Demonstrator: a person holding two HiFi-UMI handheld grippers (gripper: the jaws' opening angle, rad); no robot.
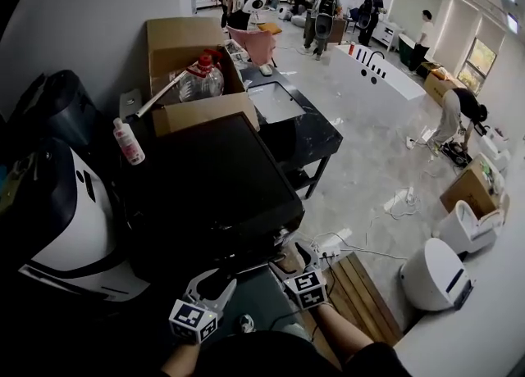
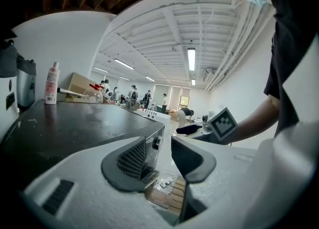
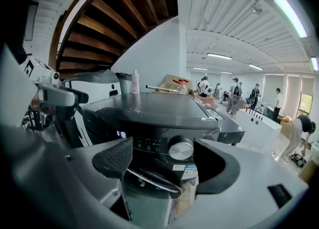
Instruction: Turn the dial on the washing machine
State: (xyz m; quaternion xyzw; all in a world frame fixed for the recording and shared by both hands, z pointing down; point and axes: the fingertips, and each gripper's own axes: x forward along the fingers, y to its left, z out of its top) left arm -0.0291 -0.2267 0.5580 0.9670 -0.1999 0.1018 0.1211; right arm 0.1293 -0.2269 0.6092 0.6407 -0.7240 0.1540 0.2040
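The black washing machine [image 1: 213, 191] fills the middle of the head view. Its round silver dial [image 3: 181, 150] sits on the front control panel, next to a small lit display [image 3: 120, 134]. In the right gripper view the dial lies ahead in the gap between the jaws, which stand wide apart and touch nothing. My right gripper [image 3: 162, 157] is open in front of the washer's right front corner [image 1: 299, 254]. My left gripper [image 2: 160, 156] is open too, beside the washer's front edge [image 1: 220, 287], and sees the dial [image 2: 156, 142] side-on. Nothing is held.
A pink-and-white bottle [image 1: 129, 141] stands on the washer's back left. Behind are a cardboard box [image 1: 193, 47] with a water jug [image 1: 201, 79] and a dark counter [image 1: 316, 133]. A wooden platform [image 1: 361, 293] and a white bin [image 1: 435, 273] lie to the right. People stand far back.
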